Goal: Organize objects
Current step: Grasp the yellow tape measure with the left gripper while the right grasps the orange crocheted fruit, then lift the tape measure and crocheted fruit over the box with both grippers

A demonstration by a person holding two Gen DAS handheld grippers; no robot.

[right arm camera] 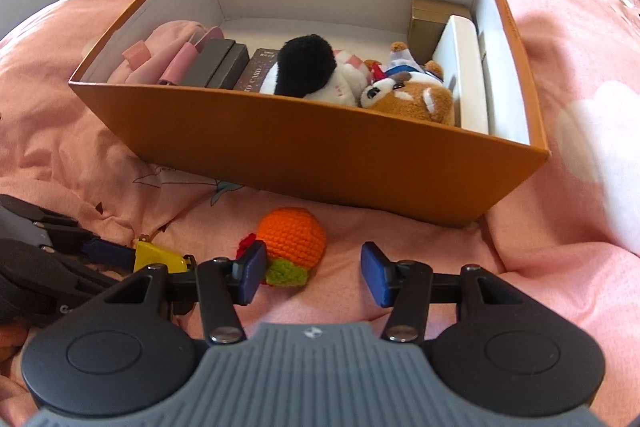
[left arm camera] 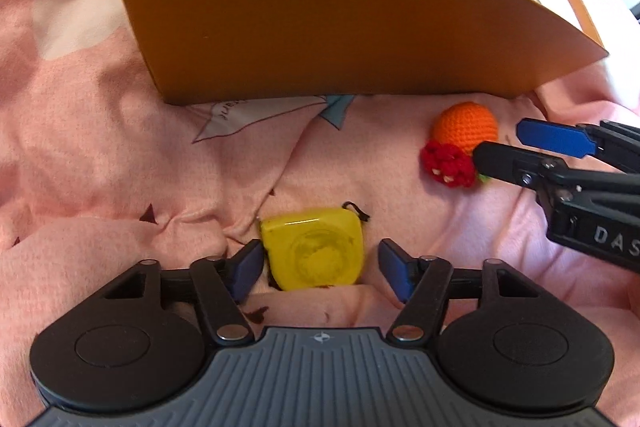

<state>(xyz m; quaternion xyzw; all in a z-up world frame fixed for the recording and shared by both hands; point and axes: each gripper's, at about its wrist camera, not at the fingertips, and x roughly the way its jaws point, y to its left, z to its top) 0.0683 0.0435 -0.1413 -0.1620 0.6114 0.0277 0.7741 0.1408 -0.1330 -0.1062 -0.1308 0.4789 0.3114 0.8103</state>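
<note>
A yellow tape measure [left arm camera: 314, 253] lies on the pink blanket between the pads of my open left gripper [left arm camera: 320, 269]; the left pad [left arm camera: 248, 269] touches its side. It also shows in the right wrist view [right arm camera: 158, 258]. An orange crocheted ball [right arm camera: 292, 237] with a red [left arm camera: 448, 165] and a green [right arm camera: 286, 273] knitted piece lies in front of the orange box [right arm camera: 320, 155]. My open right gripper [right arm camera: 314, 277] is around the ball's right part, its left pad [right arm camera: 252, 277] against it. The right gripper also shows in the left wrist view [left arm camera: 520, 151].
The open orange box holds a black-and-white plush [right arm camera: 308, 71], a brown dog plush [right arm camera: 412, 95], grey boxes [right arm camera: 220, 65], pink items [right arm camera: 168, 55], a white box [right arm camera: 464, 67] and a gold box [right arm camera: 430, 17]. A rumpled pink blanket [left arm camera: 100, 147] lies all around.
</note>
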